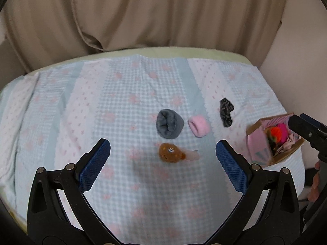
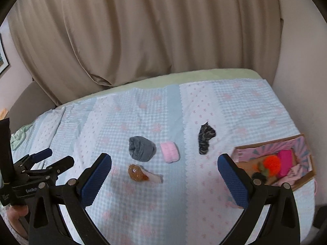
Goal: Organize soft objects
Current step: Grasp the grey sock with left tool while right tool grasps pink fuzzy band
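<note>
Nearest the left wrist camera, the left gripper (image 1: 163, 153) hangs over the bed with its blue fingers (image 1: 95, 163) spread wide and nothing between them, lined up so that the brown plush toy (image 1: 171, 152) sits just beyond the gap; I'd guess it is the next thing to be taken. Just past it lie the rolled grey socks (image 1: 169, 127), with the pink roll (image 1: 198, 126) right beside them on the right and the dark patterned sock (image 1: 226, 111) farther right, apart from the rest. At the right edge of the quilt (image 1: 122, 94) stands the cardboard box (image 1: 258, 145), already holding an orange pompom (image 1: 274, 131) and other soft bits, so the loose pieces presumably belong in there. The right gripper (image 1: 306, 129) shows beside the box from this side, too little of it to read. From the right wrist camera, the right gripper's (image 2: 164, 168) own fingers stand well apart and empty too, framing the same plush toy (image 2: 137, 172), with the grey socks (image 2: 141, 148), pink roll (image 2: 169, 152) and patterned sock (image 2: 205, 141) strung out beyond. The box (image 2: 306, 175) lies near right, close to the bed's edge, so a careless drop could tip it off. Open quilt surrounds each piece, leaving plenty of room to come down. The left gripper (image 2: 45, 159) waits at the near left.
</note>
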Demonstrator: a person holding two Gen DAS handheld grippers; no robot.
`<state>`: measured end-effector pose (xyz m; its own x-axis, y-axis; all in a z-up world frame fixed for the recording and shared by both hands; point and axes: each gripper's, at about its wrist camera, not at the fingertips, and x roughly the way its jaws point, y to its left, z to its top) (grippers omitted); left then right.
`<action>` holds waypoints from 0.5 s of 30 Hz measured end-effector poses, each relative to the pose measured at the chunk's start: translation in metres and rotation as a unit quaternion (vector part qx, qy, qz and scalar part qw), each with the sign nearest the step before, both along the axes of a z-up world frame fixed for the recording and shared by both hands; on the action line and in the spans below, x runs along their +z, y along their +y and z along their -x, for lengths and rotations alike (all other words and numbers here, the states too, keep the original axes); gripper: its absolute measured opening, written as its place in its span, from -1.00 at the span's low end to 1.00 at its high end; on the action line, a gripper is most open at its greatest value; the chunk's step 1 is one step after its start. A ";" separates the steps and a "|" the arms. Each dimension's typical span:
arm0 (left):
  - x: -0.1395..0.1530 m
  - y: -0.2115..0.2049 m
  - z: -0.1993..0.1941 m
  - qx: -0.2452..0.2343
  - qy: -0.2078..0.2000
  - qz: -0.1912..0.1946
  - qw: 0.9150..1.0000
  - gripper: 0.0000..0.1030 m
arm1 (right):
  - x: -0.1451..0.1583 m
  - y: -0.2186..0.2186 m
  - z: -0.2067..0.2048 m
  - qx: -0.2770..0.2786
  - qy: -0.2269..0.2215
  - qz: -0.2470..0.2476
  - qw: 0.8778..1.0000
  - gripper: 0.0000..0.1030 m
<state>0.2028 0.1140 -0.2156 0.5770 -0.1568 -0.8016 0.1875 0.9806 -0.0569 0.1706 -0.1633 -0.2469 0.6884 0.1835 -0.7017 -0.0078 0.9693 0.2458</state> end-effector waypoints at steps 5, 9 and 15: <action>-0.054 0.001 -0.041 -0.029 0.017 0.012 0.999 0.99 | -0.045 0.021 -0.033 0.012 0.009 0.007 1.000 1.00; -0.092 -0.005 -0.069 -0.044 0.029 0.021 0.998 0.99 | -0.095 0.033 -0.063 0.039 0.028 0.026 0.999 1.00; -0.152 -0.018 -0.113 -0.063 0.047 0.042 0.996 0.98 | -0.160 0.046 -0.097 0.070 0.051 0.055 0.995 0.82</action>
